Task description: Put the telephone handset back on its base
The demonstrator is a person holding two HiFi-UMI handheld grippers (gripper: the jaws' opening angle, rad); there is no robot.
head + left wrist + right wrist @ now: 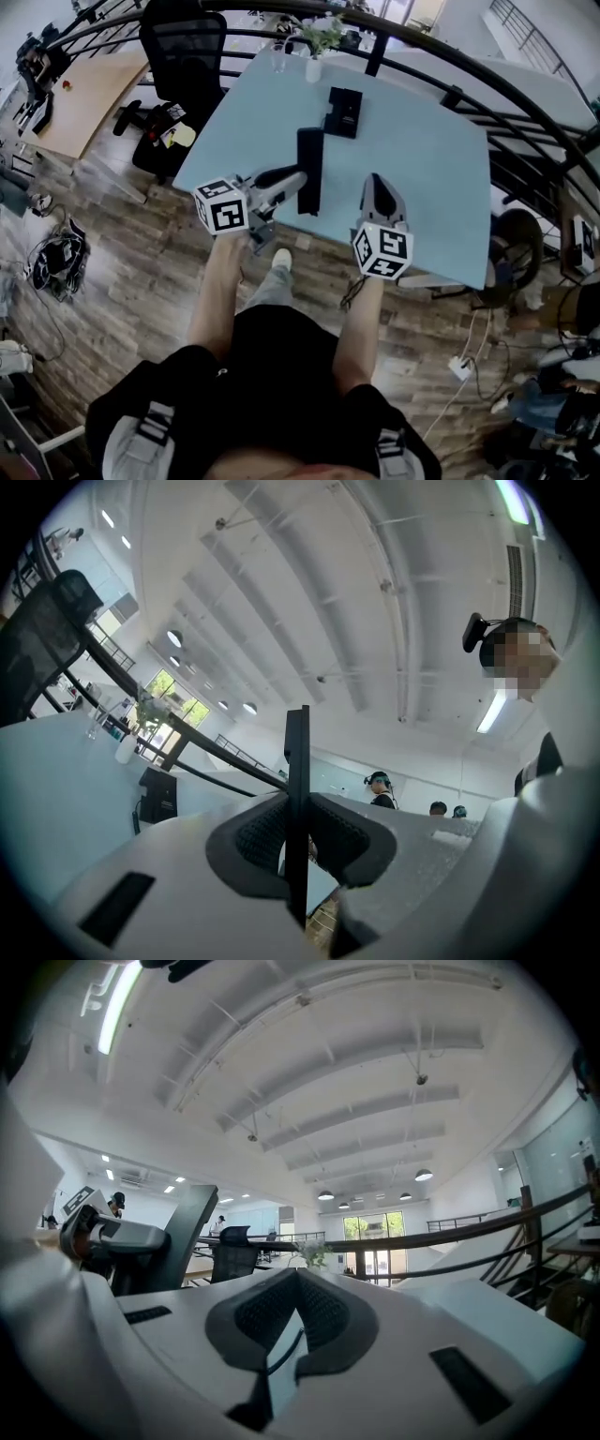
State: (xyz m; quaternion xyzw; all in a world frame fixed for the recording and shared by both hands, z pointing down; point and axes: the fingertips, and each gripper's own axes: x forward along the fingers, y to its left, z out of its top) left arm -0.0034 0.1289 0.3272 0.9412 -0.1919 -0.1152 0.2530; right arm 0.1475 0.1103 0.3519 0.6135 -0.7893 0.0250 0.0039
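Observation:
The black telephone handset (310, 169) is a long flat bar, and my left gripper (298, 180) is shut on its near part from the left, over the light blue table (422, 178). In the left gripper view the handset (297, 780) stands edge-on, clamped between both pads. The black base (344, 111) sits farther back on the table, a short way beyond the handset's far end, and appears as a small box (157, 794) at the left. My right gripper (377, 183) hovers to the right of the handset, shut with nothing in it (298, 1274). From there the handset (183, 1232) shows at the left.
A white vase with a plant (314, 64) stands at the table's far edge. A black office chair (183, 47) is at the far left of the table, and a dark curved railing (469, 70) runs behind it. Wood floor lies below the table's near edge.

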